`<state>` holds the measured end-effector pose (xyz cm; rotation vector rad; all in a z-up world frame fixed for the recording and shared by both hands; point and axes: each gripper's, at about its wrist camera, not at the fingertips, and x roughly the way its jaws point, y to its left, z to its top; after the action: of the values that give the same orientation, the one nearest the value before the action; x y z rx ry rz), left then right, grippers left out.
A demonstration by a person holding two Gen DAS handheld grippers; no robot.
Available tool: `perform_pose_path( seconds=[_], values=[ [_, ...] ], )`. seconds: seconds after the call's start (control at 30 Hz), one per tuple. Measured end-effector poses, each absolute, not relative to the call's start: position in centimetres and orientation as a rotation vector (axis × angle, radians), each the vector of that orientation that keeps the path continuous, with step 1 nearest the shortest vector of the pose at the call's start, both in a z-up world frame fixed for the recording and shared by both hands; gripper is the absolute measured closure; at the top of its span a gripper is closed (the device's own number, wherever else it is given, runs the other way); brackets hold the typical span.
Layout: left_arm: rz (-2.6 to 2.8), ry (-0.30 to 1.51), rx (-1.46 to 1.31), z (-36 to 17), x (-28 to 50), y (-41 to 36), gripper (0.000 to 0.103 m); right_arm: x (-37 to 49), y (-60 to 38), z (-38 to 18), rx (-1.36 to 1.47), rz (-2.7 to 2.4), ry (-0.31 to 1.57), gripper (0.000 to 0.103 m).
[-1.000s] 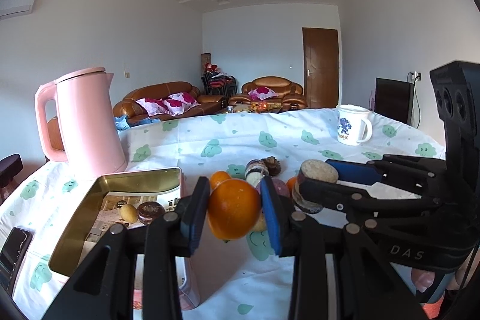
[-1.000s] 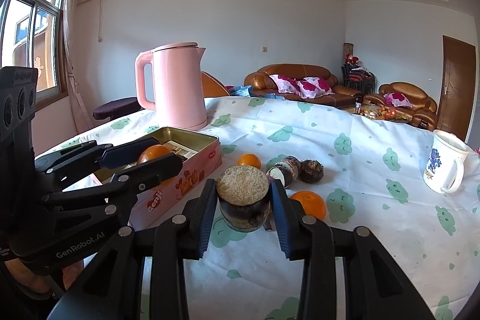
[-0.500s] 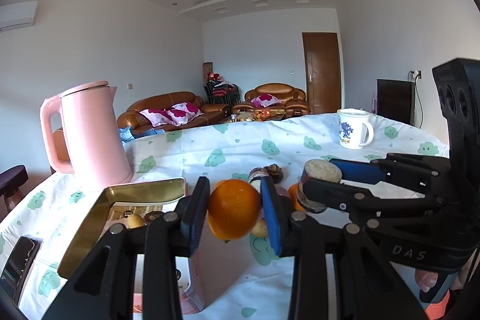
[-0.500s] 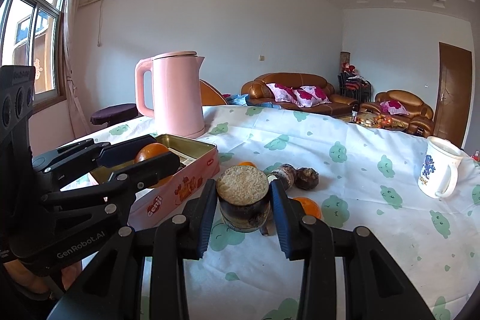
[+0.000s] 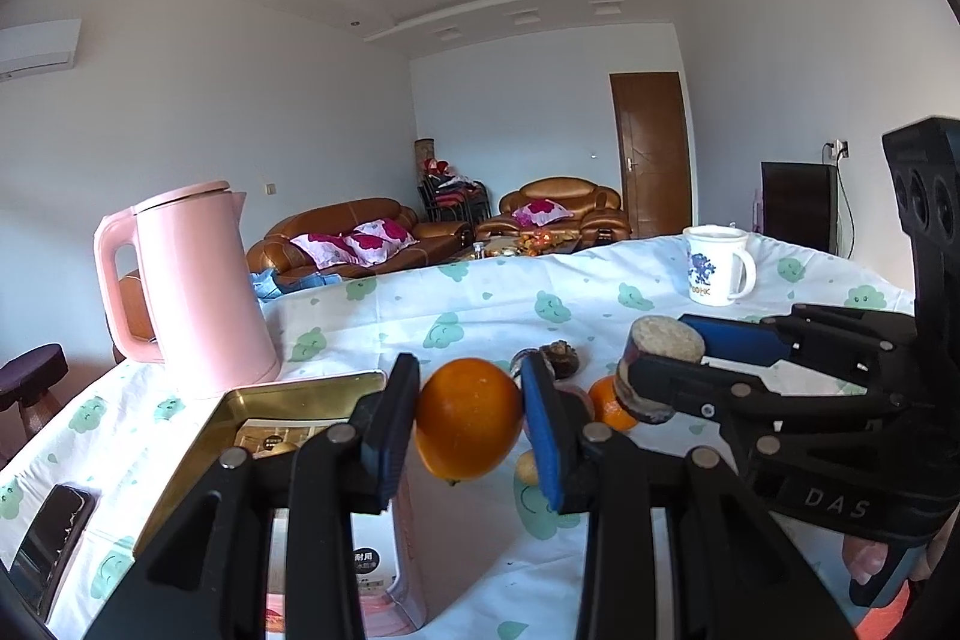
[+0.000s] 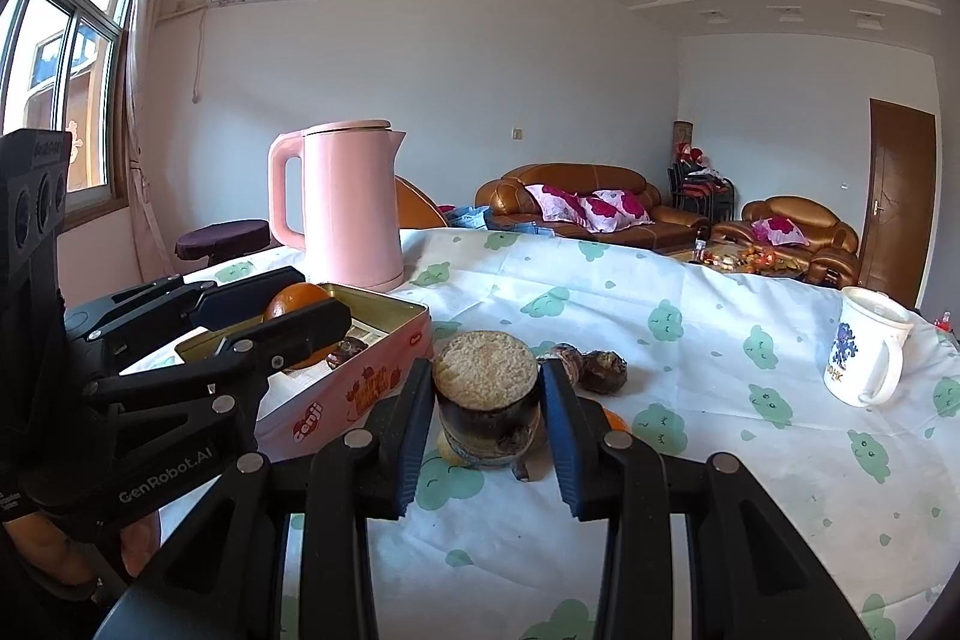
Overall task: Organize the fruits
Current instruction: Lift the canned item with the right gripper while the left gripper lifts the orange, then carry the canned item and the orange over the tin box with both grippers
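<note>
Two loads are up at once: my left hand-held gripper [image 5: 468, 427] is clenched on the orange [image 5: 468, 419], just beside the tin's [image 5: 240, 418] right rim and the nearer of the pair to it; my right hand-held gripper [image 6: 487, 409] clamps the cut dark fruit [image 6: 487, 397] over the worktop [image 6: 690, 460], right of the tin; I judge the orange drops leftward first.

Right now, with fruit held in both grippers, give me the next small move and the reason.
Probably carry the left gripper over the tin and release. Its pads are shut on the orange, which hangs just right of the open tin, where other pieces already lie. The right gripper can wait with its cut brown piece.
</note>
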<state>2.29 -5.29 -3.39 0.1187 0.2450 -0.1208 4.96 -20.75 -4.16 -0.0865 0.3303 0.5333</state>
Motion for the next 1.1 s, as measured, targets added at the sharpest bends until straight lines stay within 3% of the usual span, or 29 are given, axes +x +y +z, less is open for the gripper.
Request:
perform_pose_path(
  seconds=[1.1],
  values=[
    [0.011, 0.271, 0.111, -3.0, 3.6, -1.3, 0.067, 7.4, -16.3, -1.4, -0.154, 0.635, 0.312, 0.065]
  ],
)
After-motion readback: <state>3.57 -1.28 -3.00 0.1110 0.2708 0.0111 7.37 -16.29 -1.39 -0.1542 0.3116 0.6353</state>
